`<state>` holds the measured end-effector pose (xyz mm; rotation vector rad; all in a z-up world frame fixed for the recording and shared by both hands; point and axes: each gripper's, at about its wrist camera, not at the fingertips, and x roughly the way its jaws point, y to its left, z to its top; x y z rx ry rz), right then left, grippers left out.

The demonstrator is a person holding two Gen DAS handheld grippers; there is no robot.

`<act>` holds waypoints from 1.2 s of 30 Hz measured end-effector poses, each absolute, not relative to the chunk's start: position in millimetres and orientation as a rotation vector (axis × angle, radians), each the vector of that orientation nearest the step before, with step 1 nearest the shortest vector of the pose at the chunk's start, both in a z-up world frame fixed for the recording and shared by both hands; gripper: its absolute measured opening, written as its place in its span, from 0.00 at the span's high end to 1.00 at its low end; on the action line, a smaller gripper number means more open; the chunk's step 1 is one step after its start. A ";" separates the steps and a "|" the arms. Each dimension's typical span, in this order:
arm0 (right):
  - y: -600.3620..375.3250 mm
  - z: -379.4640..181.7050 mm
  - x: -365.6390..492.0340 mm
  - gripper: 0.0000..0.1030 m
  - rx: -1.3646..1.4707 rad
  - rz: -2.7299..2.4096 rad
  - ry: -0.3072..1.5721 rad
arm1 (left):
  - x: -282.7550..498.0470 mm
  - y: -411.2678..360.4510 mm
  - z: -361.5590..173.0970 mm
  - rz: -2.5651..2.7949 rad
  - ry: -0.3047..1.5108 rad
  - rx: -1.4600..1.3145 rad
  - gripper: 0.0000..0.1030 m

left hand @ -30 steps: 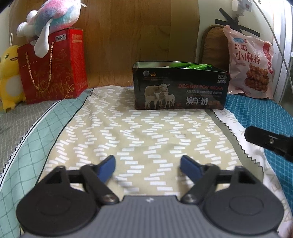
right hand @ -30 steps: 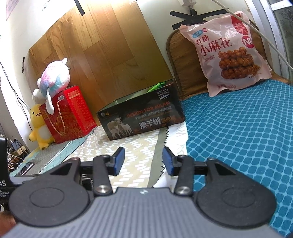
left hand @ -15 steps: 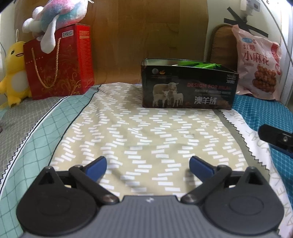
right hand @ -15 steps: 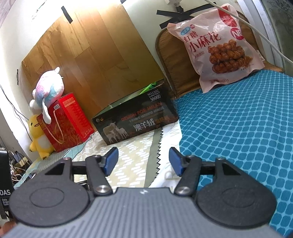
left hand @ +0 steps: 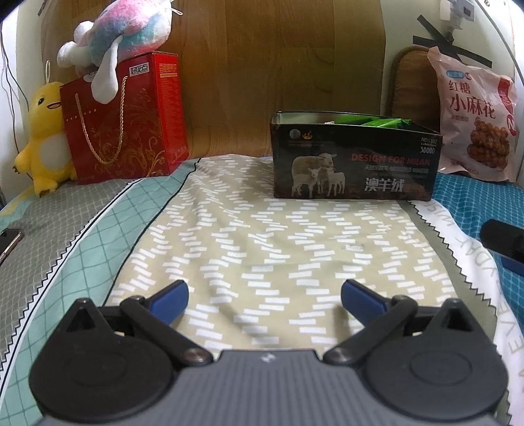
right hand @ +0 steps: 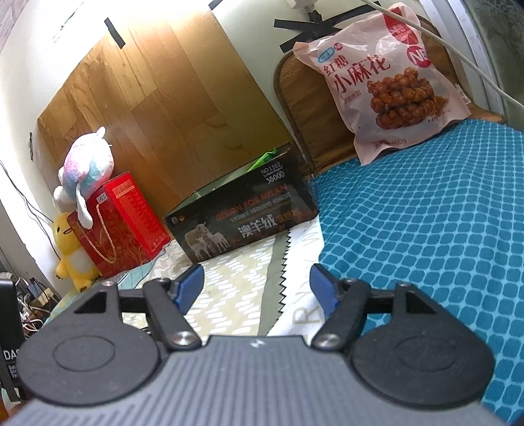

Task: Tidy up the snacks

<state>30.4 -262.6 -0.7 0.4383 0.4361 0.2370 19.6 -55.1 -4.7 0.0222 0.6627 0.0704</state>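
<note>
The left gripper point(left hand: 263, 296) hangs low over the bed point(left hand: 262, 249), jaws opening and already spread wide, with only the beige dash-patterned sheet between the blue pads point(left hand: 170, 296). The right gripper point(right hand: 257, 286) is also opening, nothing between its pads point(right hand: 322, 288); below it lies the zigzag seam where the beige sheet meets a teal-patterned cover point(right hand: 425, 229).

In the left wrist view, the open dark box printed with sheep point(left hand: 355, 157) stands on the bed at 12 to 1 o'clock, well ahead of the gripper, with green snack packets point(left hand: 376, 122) showing above its rim. The stretch of sheet between gripper and box is bare. At 2 o'clock a pink bag of fried dough twists point(left hand: 476, 118) leans upright against a brown woven cushion point(left hand: 409, 82) at the headboard, beside and behind the box's right end. At 10 o'clock stands a red gift bag point(left hand: 127, 121) with gold cord handles, a pastel plush toy point(left hand: 131, 29) lying on top and a yellow duck plush point(left hand: 46, 131) touching its left side. A dark phone-like object point(left hand: 9, 241) lies at the far left edge. At 3 o'clock a black part of the other gripper pokes in.

In the right wrist view, the box point(right hand: 242, 216) sits at 11 o'clock and the bag of twists point(right hand: 383, 82) at 1 o'clock, with open teal cover leading to it.
</note>
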 end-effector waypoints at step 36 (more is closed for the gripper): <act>-266.3 -1.5 31.4 0.25 0.477 0.242 0.444 | 14.0 -63.6 -3.7 0.051 0.631 0.089 0.00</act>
